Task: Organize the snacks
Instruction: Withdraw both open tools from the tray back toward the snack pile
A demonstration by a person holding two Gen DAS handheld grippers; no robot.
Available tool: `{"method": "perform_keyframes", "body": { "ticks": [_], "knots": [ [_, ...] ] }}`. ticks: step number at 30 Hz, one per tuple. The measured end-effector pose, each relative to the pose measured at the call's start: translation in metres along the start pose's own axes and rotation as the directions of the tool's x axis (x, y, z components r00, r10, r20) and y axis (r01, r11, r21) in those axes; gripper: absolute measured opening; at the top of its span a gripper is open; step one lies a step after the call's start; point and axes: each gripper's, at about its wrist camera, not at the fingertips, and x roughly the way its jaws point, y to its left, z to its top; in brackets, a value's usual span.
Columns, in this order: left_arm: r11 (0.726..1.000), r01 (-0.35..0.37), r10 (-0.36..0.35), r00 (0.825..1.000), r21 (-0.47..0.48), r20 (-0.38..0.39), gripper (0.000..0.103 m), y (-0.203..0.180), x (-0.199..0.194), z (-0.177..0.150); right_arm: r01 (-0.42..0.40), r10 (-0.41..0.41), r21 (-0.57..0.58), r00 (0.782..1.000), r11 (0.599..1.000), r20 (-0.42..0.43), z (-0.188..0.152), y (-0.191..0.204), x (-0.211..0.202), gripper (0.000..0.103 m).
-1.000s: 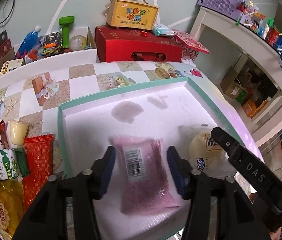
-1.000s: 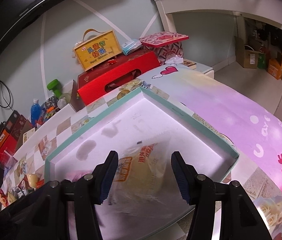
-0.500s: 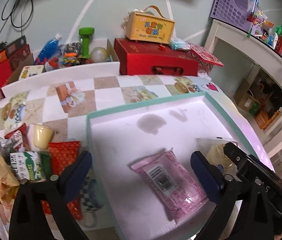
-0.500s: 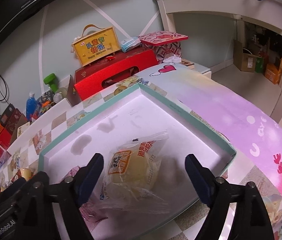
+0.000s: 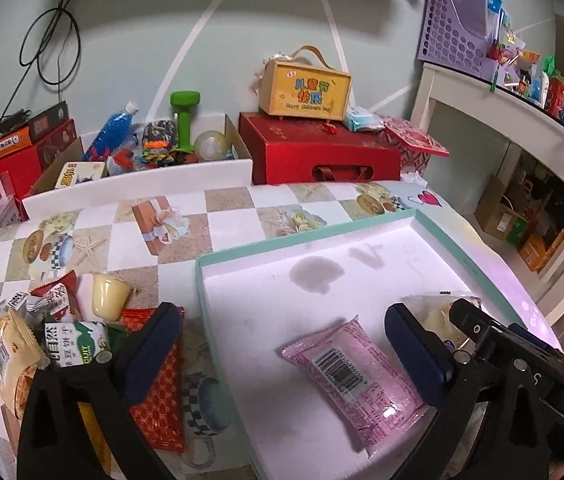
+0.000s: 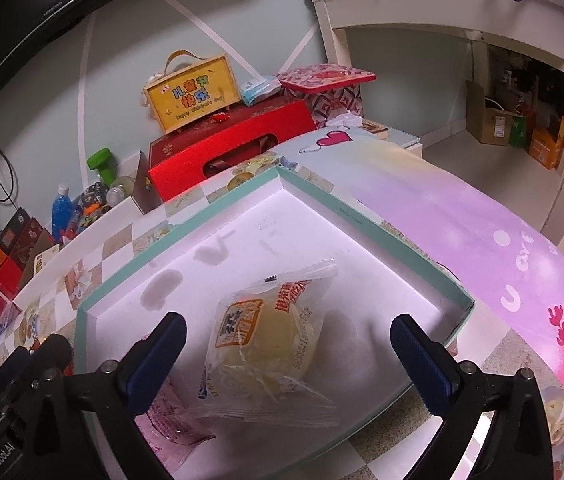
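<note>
- Both packets lie flat on the floor of the teal-rimmed box (image 5: 378,226) that sits on the worktop (image 5: 226,220): the pink packet (image 5: 356,376) toward its near side, the clear-wrapped bun (image 6: 266,336) just beside it, toward the box's right end.
- The left gripper (image 5: 282,350) has just been opening; its jaws stand wide with nothing pressed, and only the pink packet's end lies between them, untouched.
- The right gripper (image 6: 288,354) has likewise just been opening, released, with the bun lying free between its jaws.
- The step in hand, as I judge it, is clearing away after the drop. Lift each gripper straight out before swinging aside, so a fingertip does not drag a wrapper or catch the rim.
- More snacks wait left of the box: the red packet (image 5: 160,396), the green-and-white biscuit pack (image 5: 76,346) and a small cup (image 5: 108,296).
- The left gripper is nearer that pile; approach the red packet along its length and pinch across its narrow width.
</note>
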Motion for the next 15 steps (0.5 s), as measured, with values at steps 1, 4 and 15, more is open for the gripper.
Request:
{"method": "perform_keyframes", "body": {
  "ticks": [1, 4, 15],
  "knots": [
    [1.0, -0.002, 0.002, 1.0, -0.002, 0.006, 0.102, 0.001, -0.001, -0.001, 0.001, -0.001, -0.002, 1.0, 1.0, 0.009, 0.0, 0.0, -0.001, 0.103],
    [1.0, 0.008, -0.008, 1.0, -0.006, -0.001, 0.102, 0.005, -0.003, -0.001, 0.0, 0.0, 0.0, 0.999, 1.0, 0.041, 0.0, 0.002, -0.006, 0.103],
    [0.994, 0.077, -0.078, 0.997, -0.082, -0.012, 0.102, 0.03, -0.016, -0.001, 0.036, -0.035, -0.019, 0.998, 0.999, 0.059, 0.001, 0.011, -0.009, 0.103]
  ]
}}
